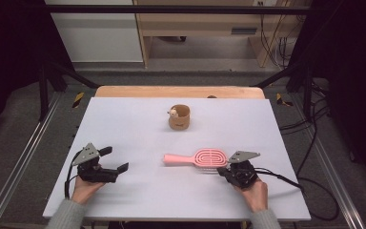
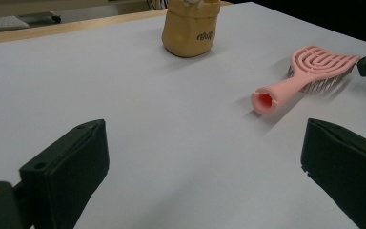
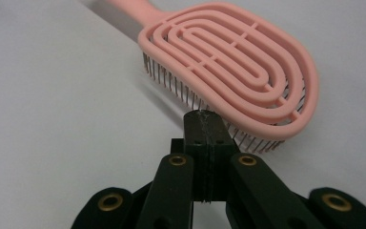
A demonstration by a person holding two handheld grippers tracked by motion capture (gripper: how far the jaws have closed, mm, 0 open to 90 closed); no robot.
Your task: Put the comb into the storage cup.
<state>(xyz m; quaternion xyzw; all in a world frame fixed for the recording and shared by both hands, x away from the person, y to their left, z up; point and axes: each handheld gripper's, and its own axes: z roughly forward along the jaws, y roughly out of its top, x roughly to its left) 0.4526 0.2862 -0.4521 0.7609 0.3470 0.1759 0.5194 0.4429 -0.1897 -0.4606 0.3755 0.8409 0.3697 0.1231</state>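
Observation:
A pink hairbrush (image 1: 205,158) lies bristles down on the white table top (image 1: 124,124), its handle pointing left. In the right gripper view the vented brush head (image 3: 238,62) sits just beyond my right gripper (image 3: 205,117), whose jaws are pressed together with nothing between them; the tips reach the bristles' near edge, and I cannot tell if they touch. In the high view that right gripper (image 1: 225,171) rests at the head's near right side. My left gripper (image 1: 115,159) rests at the near left, open and empty, aimed at the brush (image 2: 310,71) across bare table (image 2: 171,109).
A tan cup (image 1: 179,117) with a small figure on its rim stands at the middle back, also in the left gripper view as the cup (image 2: 190,28). A wooden strip (image 1: 178,91) runs along the far edge. Cables (image 1: 314,124) lie on the floor to the right.

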